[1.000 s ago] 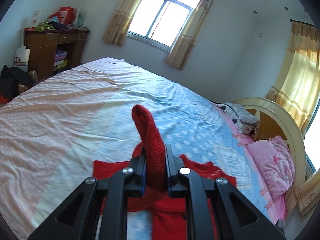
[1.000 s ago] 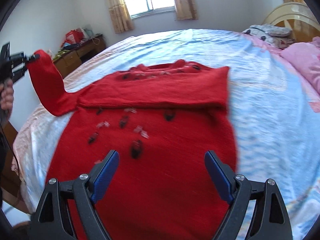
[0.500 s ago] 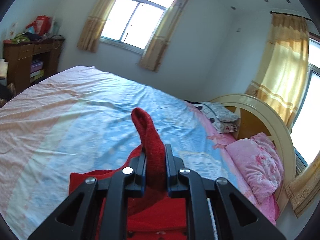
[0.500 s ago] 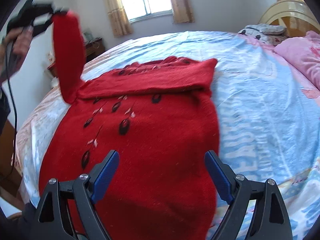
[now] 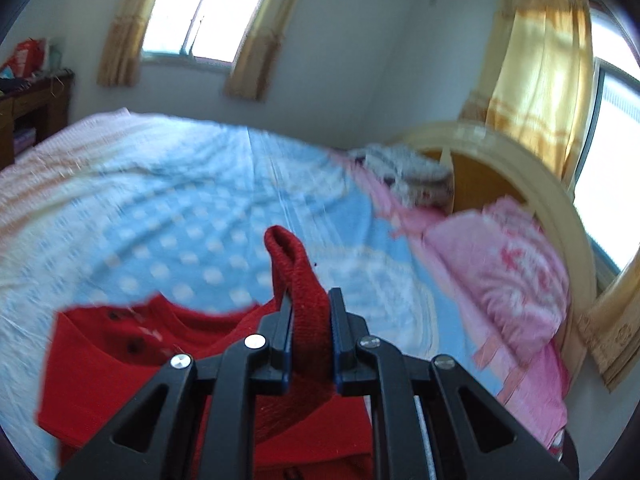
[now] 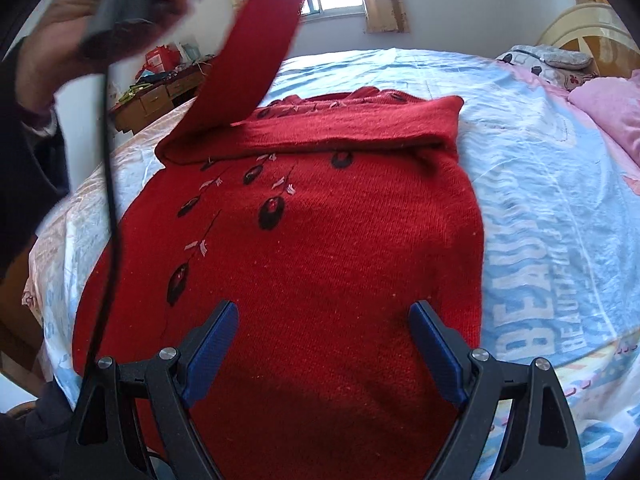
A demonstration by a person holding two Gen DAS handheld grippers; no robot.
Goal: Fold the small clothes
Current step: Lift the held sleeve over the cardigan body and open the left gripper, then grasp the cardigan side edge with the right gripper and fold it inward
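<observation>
A small red knit sweater (image 6: 328,248) with dark embroidered flowers lies flat on the bed, one sleeve (image 6: 352,130) folded across its chest. My left gripper (image 5: 310,312) is shut on the cuff of the other red sleeve (image 5: 298,272) and holds it high over the sweater body (image 5: 100,364). In the right wrist view that lifted sleeve (image 6: 248,56) rises from the sweater's left shoulder toward the hand holding the left gripper. My right gripper (image 6: 324,316) is open and empty, hovering over the sweater's lower part.
The bed sheet (image 6: 540,200) is blue with pink edges. Pink pillows (image 5: 508,272) and a cream headboard (image 5: 532,184) are at the right. A wooden desk with clutter (image 6: 160,88) stands by the far wall, left of the bed.
My left gripper has carried the sleeve up and over toward the sweater body, swinging right. My right gripper has drawn closer above the sweater, still open.
</observation>
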